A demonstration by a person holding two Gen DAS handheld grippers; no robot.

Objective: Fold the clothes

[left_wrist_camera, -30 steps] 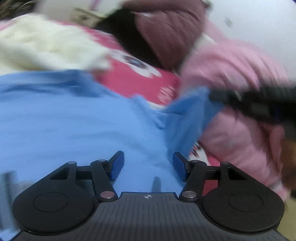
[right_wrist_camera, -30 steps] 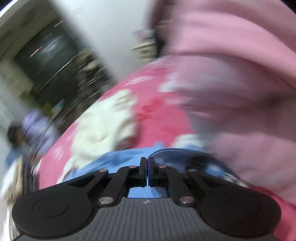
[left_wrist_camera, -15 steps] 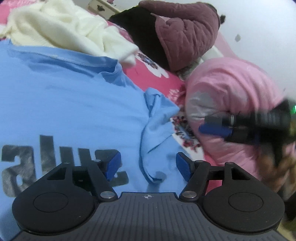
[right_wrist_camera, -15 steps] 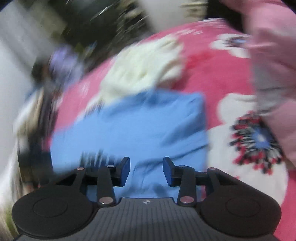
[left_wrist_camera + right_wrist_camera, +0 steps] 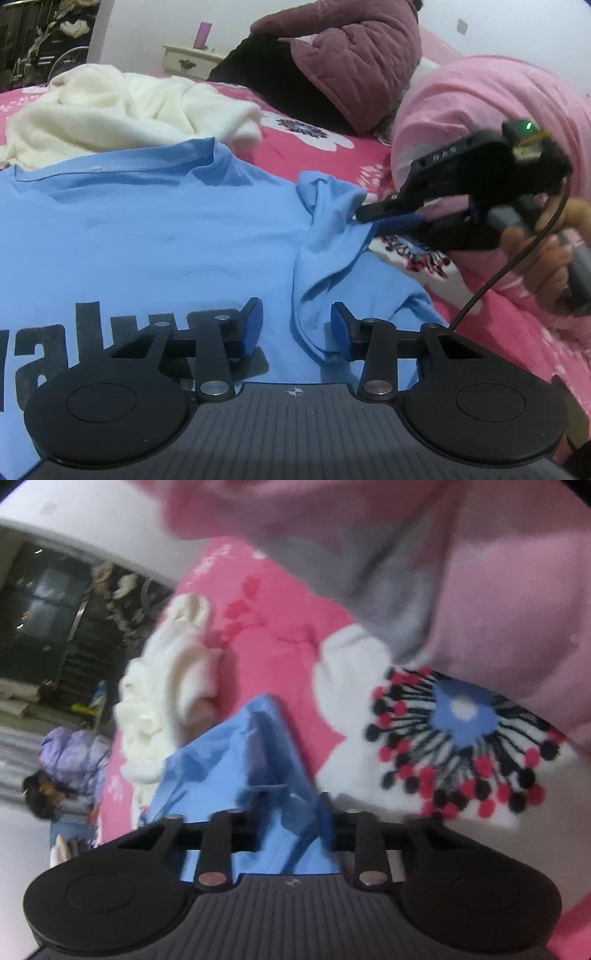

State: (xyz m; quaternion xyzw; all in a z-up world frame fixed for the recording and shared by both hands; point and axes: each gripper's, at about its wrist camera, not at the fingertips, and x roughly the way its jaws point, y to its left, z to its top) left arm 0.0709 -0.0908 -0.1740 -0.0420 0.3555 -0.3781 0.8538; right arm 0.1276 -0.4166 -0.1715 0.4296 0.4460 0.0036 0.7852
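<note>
A light blue T-shirt (image 5: pixel 155 229) with dark lettering lies spread on the pink floral bedspread (image 5: pixel 314 155). Its right sleeve (image 5: pixel 328 236) is bunched and folded inward. My left gripper (image 5: pixel 295 328) is open, low over the shirt, with the sleeve's lower fold between its blue pads. My right gripper (image 5: pixel 364 216) comes in from the right and its fingers are at the sleeve's edge. In the right wrist view the right gripper (image 5: pixel 291 805) stands open with blue sleeve cloth (image 5: pixel 258 760) between its fingers.
A cream knitted garment (image 5: pixel 122 114) lies heaped beyond the shirt's collar. A person in a pink top (image 5: pixel 491 122) kneels at the right. A maroon quilted jacket (image 5: pixel 351 62) and a white nightstand (image 5: pixel 188 62) are at the back.
The right gripper let go of the sleeve, opened and swung away, then came back to the sleeve's edge. The left gripper stayed open and moved back over the lettering.
</note>
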